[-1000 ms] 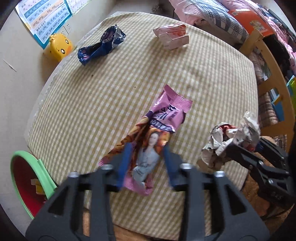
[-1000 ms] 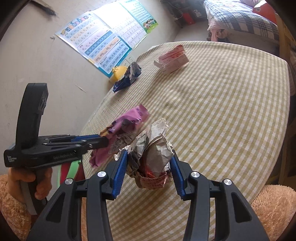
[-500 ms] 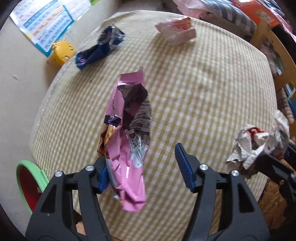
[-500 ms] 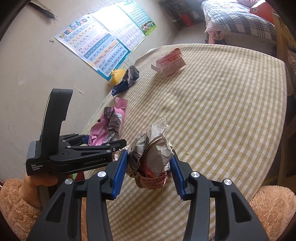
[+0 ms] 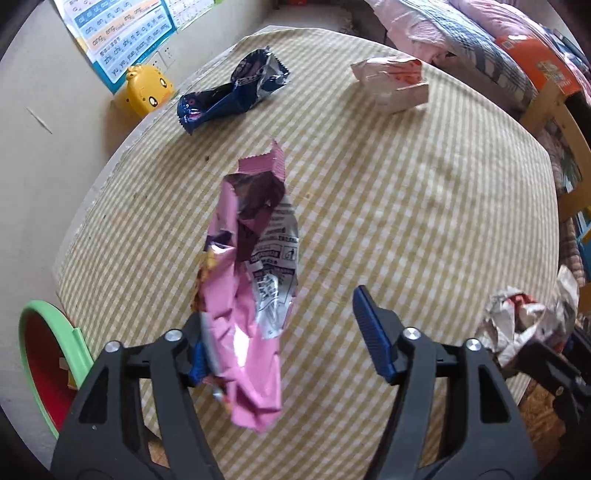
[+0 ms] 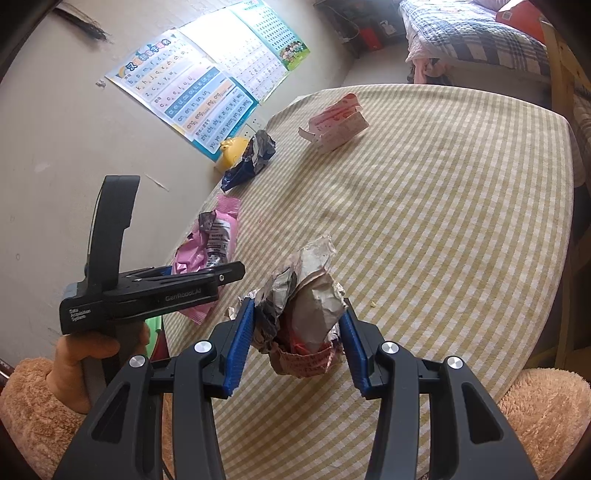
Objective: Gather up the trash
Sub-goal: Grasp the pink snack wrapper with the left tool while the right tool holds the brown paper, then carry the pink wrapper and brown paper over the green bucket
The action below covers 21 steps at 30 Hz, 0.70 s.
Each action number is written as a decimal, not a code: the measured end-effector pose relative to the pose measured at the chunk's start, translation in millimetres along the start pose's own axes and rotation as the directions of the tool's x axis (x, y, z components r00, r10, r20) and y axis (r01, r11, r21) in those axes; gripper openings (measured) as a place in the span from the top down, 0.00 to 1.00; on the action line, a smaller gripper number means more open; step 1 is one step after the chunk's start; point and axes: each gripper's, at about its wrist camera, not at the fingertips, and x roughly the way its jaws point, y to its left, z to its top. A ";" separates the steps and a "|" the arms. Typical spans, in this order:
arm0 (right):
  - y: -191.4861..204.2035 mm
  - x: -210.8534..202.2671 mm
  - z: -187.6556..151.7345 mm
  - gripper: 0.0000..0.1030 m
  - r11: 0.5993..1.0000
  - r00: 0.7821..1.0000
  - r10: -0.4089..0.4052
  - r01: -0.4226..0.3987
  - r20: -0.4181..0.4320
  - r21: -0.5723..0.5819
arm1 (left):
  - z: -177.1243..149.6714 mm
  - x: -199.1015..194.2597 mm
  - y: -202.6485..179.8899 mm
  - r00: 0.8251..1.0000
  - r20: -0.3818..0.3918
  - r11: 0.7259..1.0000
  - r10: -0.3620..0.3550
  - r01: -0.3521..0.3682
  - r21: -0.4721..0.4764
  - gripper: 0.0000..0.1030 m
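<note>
Now pink wrapper (image 5: 243, 295) rests against one of the opening left jaws.

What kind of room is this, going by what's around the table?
Most likely a bedroom or a child's room at home. A bed with a checked quilt stands beyond the table, learning posters hang on the wall, and a yellow duck toy sits beside it.

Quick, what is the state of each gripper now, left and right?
Left gripper: jaws opening, pink wrapper lies against one finger, not clamped.
Right gripper: closed on the crumpled paper wad.
</note>
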 end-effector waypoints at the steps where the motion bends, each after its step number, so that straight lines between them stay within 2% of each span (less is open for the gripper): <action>1: -0.6 0.4 0.2 0.57 1.000 1.000 0.000 0.000 -0.002 0.001 | 0.9 0.1 1.2 1.000 0.005 1.000 0.002 -0.002 -0.013 0.35; 6: -2.8 1.2 0.8 0.57 1.000 1.000 0.002 -0.002 -0.005 0.006 | 2.1 1.0 13.8 1.000 0.031 0.998 0.003 -0.001 -0.064 0.35; 9: -3.8 2.6 1.0 0.57 1.000 1.000 0.004 -0.004 -0.008 0.009 | 1.2 -8.0 24.6 0.997 0.065 0.991 -0.046 0.054 -0.125 0.35; 13: -3.2 4.7 1.8 0.57 1.000 1.000 0.006 -0.006 -0.012 0.005 | 4.6 -20.4 29.8 0.993 0.105 0.989 -0.054 0.067 -0.129 0.35; 18: -3.8 5.5 1.8 0.57 1.000 1.000 0.007 -0.007 -0.012 0.009 | 8.5 -7.8 29.2 0.998 0.053 0.993 0.033 -0.027 -0.111 0.34; 21: -3.9 6.5 2.0 0.57 1.000 1.000 0.009 -0.009 -0.015 0.012 | 6.6 5.2 35.1 0.999 -0.004 0.990 0.043 -0.044 -0.137 0.34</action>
